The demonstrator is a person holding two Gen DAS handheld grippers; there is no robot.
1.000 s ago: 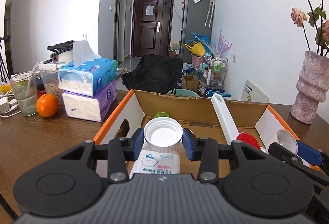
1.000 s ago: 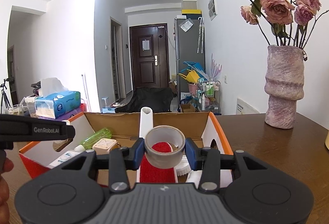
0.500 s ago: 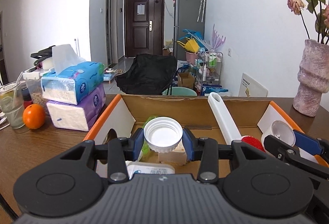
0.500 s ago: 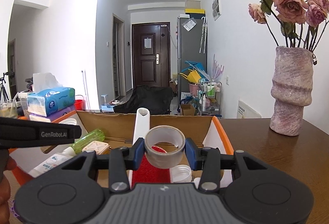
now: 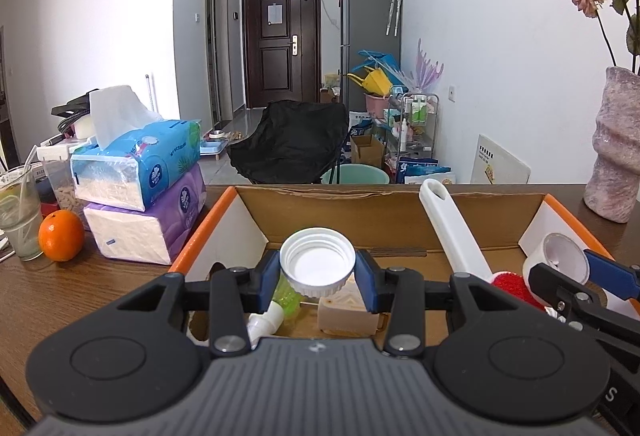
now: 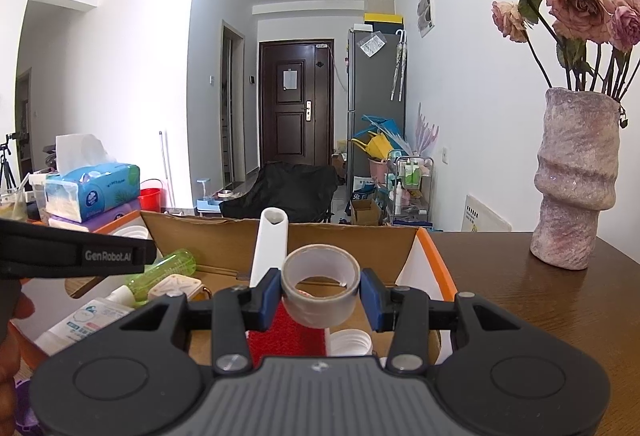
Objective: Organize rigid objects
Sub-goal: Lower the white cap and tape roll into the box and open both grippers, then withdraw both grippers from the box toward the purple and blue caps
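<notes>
Now the cardboard box (image 5: 248, 212) sits near the table's (image 5: 80, 292) far edge. Over its crowded interior, the left gripper (image 5: 317, 275) clamps a white lid (image 5: 317, 264); the right gripper (image 6: 320, 294) clamps a tape roll (image 6: 320, 282).

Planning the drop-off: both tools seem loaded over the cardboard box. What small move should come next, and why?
Probably lower the left tool slightly and release the white plastic screw cap. It hangs clamped above the orange-edged cardboard box, over the green bottle; the right tool holds the grey tape roll.
</notes>
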